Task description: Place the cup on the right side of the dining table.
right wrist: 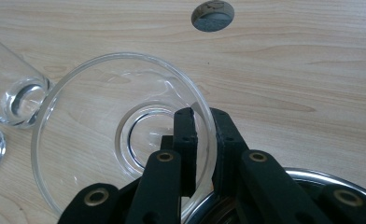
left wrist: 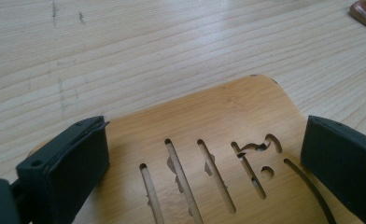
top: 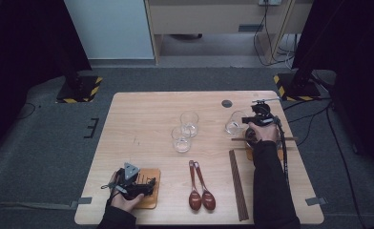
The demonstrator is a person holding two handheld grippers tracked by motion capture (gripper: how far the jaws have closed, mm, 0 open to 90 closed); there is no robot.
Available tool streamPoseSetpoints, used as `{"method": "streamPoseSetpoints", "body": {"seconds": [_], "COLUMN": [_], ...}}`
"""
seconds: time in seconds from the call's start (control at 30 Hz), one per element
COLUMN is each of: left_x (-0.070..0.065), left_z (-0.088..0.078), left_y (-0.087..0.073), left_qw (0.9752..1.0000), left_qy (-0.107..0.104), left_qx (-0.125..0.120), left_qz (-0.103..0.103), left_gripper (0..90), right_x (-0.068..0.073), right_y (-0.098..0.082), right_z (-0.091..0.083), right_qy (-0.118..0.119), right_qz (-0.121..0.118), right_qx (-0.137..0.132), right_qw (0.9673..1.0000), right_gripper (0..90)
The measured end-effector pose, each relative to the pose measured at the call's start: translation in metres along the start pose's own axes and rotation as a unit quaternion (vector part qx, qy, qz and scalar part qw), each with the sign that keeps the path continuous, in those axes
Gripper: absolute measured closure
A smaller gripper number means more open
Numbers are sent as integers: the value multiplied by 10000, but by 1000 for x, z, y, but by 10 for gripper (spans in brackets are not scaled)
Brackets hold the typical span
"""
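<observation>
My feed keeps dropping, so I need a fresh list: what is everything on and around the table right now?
table: one, light wood, centre.
glass: one, clear, far right of the table, rim pinched by the right tool.
glasses: two, clear, upright, mid-table.
spoons: two, dark red-brown, side by side near the front edge.
chopsticks: one dark brown pair, right of the spoons.
slotted board: one, bamboo-coloured, front left, under the left tool.
metal bowl: one, silver, just behind the held glass.
grey disc: one, set in the tabletop at the far edge.
left tool: black, jaws apart over the board.
right tool: black, shut on the glass rim.
</observation>
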State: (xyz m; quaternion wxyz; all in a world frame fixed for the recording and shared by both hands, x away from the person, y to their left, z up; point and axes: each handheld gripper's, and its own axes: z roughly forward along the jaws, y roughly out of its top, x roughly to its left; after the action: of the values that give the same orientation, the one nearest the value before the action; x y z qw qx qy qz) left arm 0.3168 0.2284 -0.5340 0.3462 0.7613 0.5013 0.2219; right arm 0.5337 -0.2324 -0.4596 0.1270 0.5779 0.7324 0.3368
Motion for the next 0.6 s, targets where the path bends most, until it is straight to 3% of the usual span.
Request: {"method": "streamPoseSetpoints", "body": {"seconds": [0.3, 0.6], "left_x": [0, 0], "left_z": [0, 0], "left_y": [0, 0], "left_qw": [10000, 10000], "left_qy": [-7, -4], "left_qx": [-6, -3], "left_qz": [-9, -7], "left_gripper": [2, 2], "right_x": [4, 5], "right_y": [-2, -2], "right_z": [9, 11], "right_qy": [-146, -210], "right_qz": [-77, 33], "right_qx": [115, 104], "right_qw": [9998, 9997], "right_gripper": [828, 838]}}
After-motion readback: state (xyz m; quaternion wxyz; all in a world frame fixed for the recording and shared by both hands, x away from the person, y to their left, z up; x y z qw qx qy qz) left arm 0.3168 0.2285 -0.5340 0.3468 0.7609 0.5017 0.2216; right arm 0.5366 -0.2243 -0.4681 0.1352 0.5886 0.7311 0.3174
